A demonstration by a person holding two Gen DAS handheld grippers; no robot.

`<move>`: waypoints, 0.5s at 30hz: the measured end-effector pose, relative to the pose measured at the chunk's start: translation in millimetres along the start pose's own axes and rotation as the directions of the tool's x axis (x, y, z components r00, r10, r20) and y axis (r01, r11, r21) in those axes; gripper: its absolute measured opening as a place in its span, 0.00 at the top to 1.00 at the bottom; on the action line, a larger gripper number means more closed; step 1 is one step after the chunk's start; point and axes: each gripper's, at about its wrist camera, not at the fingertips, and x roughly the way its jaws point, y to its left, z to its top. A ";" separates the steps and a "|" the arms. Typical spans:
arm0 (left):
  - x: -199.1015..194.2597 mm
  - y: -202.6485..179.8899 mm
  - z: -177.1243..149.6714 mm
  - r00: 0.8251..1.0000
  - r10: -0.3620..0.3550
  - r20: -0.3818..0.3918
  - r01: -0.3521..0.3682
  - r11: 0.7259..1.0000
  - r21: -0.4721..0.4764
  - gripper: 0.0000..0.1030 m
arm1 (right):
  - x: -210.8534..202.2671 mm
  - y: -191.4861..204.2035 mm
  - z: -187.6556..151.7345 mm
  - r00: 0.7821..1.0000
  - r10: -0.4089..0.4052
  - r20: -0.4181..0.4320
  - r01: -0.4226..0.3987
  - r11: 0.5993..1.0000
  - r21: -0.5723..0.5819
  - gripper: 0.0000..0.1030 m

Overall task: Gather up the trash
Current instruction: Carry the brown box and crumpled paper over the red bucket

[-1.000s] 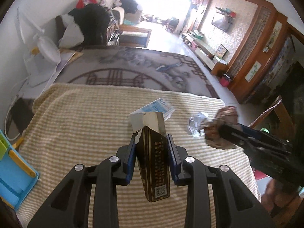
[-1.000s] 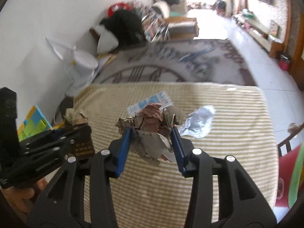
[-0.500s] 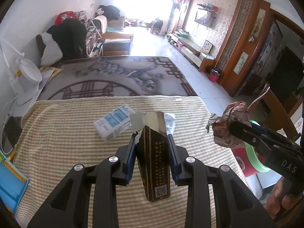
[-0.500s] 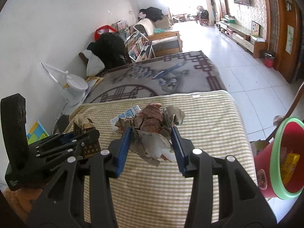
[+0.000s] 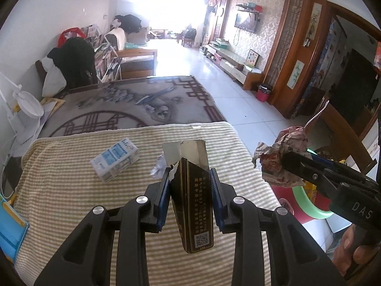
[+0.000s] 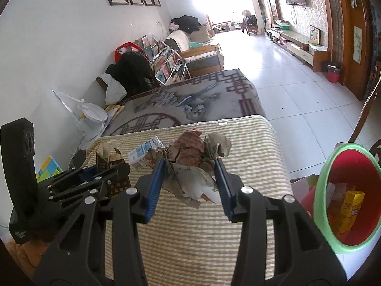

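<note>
My left gripper (image 5: 190, 186) is shut on a torn dark brown carton (image 5: 194, 205) with gold print, held above the striped tablecloth (image 5: 71, 190). My right gripper (image 6: 189, 177) is shut on a crumpled wad of brown and red paper (image 6: 190, 162). That wad (image 5: 283, 157) shows in the left wrist view past the table's right edge. A red bin with a green rim (image 6: 321, 190) stands beside the table at the right, with a yellow carton (image 6: 350, 205) inside. On the cloth lie a blue and white box (image 5: 115, 158) and a crinkled clear wrapper (image 5: 158, 166).
A patterned grey rug (image 5: 128, 104) lies beyond the table, with white tiled floor (image 5: 238, 100) to its right. A white fan (image 5: 21, 109) and piled clothes stand by the left wall. A wooden chair (image 5: 338, 128) is at the right. A blue toy (image 5: 9, 226) sits at the left.
Both grippers have swung to the right with their loads. The red bin has come into the right wrist view, and the blue and white box has slid leftward in both views.
</note>
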 end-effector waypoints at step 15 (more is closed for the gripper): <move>0.2 -68.0 5.2 1.000 -0.010 0.011 0.009 0.998 0.055 0.72 | -32.8 -50.8 0.7 0.999 0.002 0.039 -0.003 0.999 0.036 0.59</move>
